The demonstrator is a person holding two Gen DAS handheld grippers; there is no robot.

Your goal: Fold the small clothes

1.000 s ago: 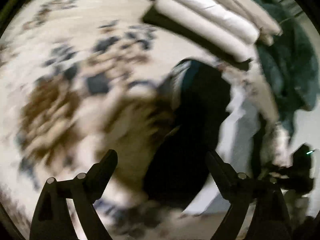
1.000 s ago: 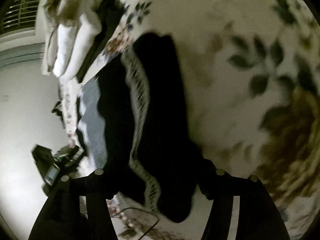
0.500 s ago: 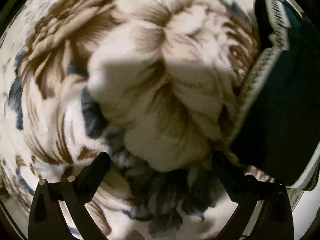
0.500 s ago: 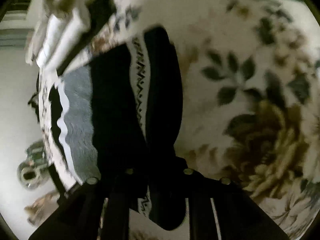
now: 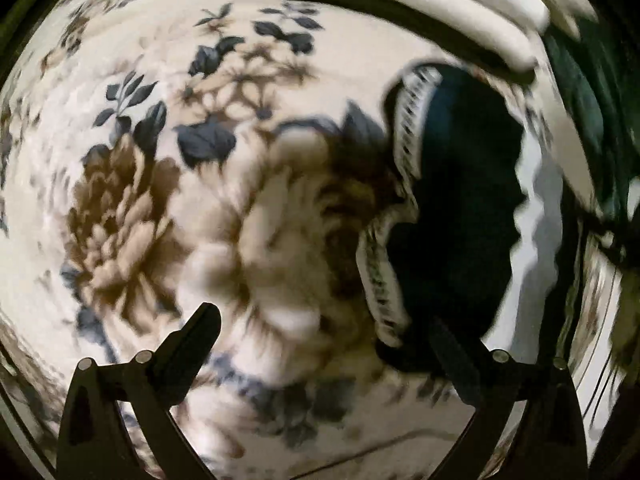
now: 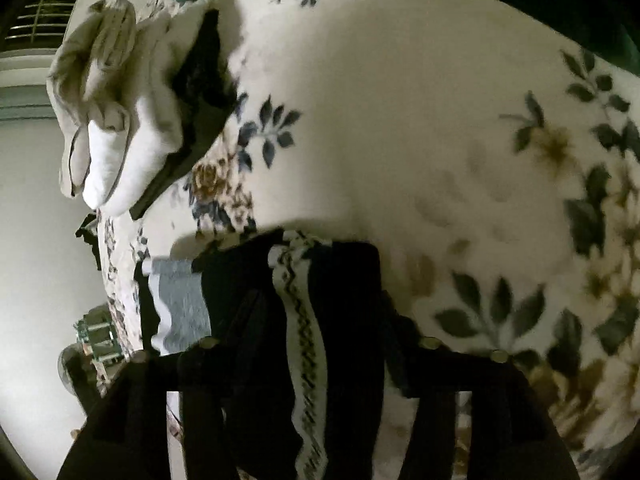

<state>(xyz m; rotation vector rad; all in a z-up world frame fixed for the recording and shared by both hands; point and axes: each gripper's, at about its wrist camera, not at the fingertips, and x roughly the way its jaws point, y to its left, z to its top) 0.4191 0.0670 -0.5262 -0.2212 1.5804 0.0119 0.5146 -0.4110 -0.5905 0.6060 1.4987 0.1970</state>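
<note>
A small dark garment with a white patterned band lies on the floral blanket, part over a grey piece. My left gripper is open above the blanket; its right finger is at the garment's near edge. In the right wrist view my right gripper is shut on the dark garment, whose patterned band hangs between the fingers.
A stack of folded cream and white clothes lies at the blanket's far edge, also in the left wrist view. A dark green cloth lies beside it. The floor is past the bed edge.
My right gripper has shut on the dark garment and lifted its edge. My left gripper swung down close over the blanket and back out toward the garment, staying open.
</note>
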